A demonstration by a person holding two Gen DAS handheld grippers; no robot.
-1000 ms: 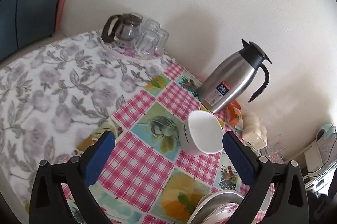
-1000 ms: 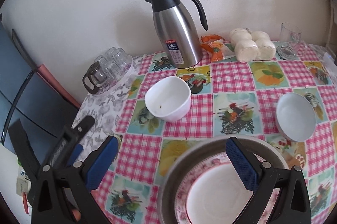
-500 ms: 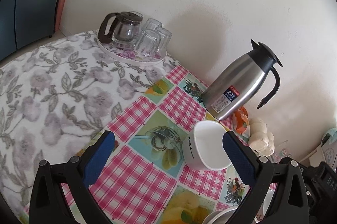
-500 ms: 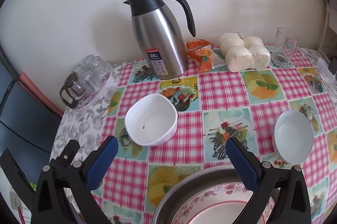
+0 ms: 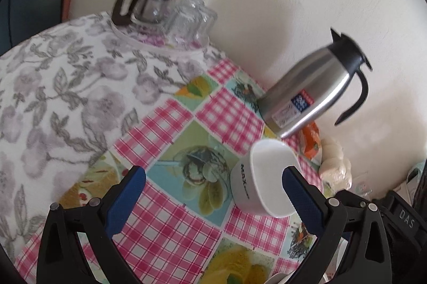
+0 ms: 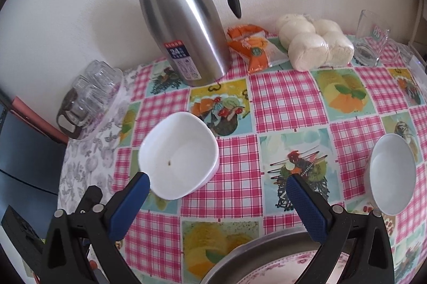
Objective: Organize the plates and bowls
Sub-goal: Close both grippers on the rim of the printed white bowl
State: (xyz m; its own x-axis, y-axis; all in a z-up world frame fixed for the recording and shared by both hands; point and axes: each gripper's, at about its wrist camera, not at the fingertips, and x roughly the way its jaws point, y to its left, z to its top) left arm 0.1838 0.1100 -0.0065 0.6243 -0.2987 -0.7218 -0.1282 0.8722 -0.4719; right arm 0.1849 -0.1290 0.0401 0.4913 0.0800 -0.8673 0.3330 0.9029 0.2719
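A white squarish bowl (image 6: 177,154) stands on the checked tablecloth; it also shows in the left wrist view (image 5: 263,177), marked "MAX". My left gripper (image 5: 213,193) is open and empty, its right finger just in front of that bowl. My right gripper (image 6: 217,200) is open and empty, its left finger beside the same bowl. A white round bowl (image 6: 392,177) sits at the right. A metal tray (image 6: 240,252) holding a pink-patterned plate (image 6: 280,268) lies at the near edge below the right gripper.
A steel thermos jug (image 6: 186,25) stands behind the squarish bowl. A glass teapot and glasses on a tray (image 5: 162,14) are at the far left. A snack packet (image 6: 253,46), wrapped buns (image 6: 312,41) and a glass (image 6: 372,38) line the wall.
Both grippers have moved forward toward the squarish bowl, which now sits closer in both views. The tray and plate have slid lower in the right wrist view.
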